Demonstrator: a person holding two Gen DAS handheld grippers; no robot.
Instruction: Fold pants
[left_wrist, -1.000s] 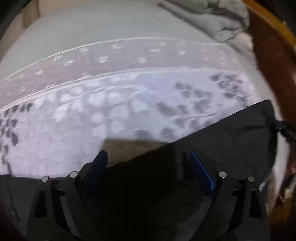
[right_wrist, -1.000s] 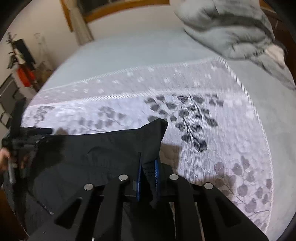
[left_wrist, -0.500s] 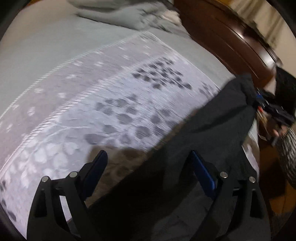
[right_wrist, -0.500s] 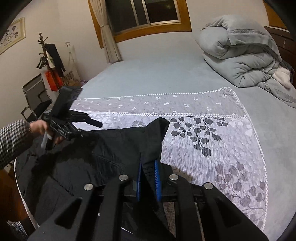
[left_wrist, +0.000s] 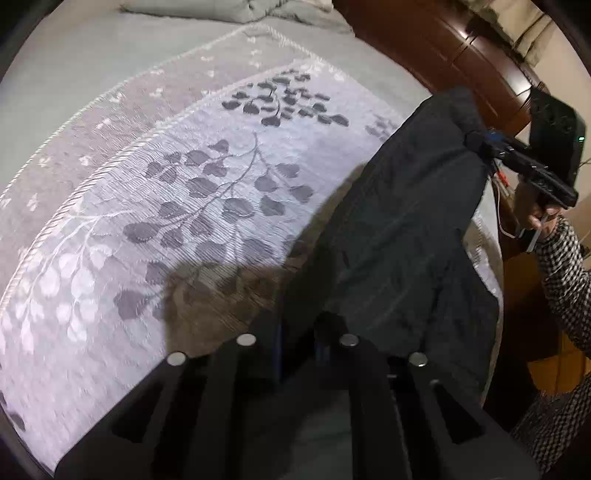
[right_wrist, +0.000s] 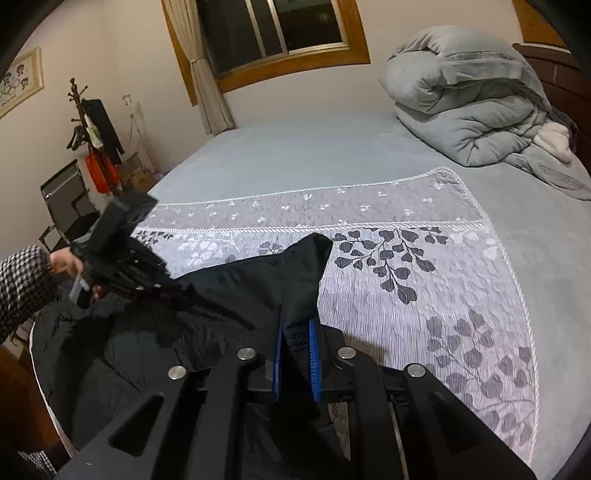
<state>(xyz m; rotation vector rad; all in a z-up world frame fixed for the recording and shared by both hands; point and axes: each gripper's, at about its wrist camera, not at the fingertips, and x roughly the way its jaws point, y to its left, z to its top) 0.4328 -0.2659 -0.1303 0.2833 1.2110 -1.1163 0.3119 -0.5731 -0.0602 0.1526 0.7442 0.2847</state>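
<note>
Black pants (left_wrist: 399, 236) hang stretched between my two grippers over a bed with a grey leaf-patterned cover (left_wrist: 192, 206). My left gripper (left_wrist: 297, 347) is shut on one corner of the pants; its blue pads are mostly hidden in the cloth. It also shows at the left of the right wrist view (right_wrist: 173, 288). My right gripper (right_wrist: 295, 354) is shut on the other corner of the pants (right_wrist: 295, 273), with the cloth pinched between the blue pads. It also shows at the upper right of the left wrist view (left_wrist: 476, 138).
A folded grey duvet (right_wrist: 469, 107) lies at the head of the bed. A dark wooden headboard (left_wrist: 436, 48) runs along one side. A chair (right_wrist: 66, 206) and coat stand (right_wrist: 88, 125) are beyond the bed's left edge, under a window (right_wrist: 280, 29).
My left gripper has closed from wide open onto the pants. Both grippers have risen and the pants have lifted off the bed cover between them.
</note>
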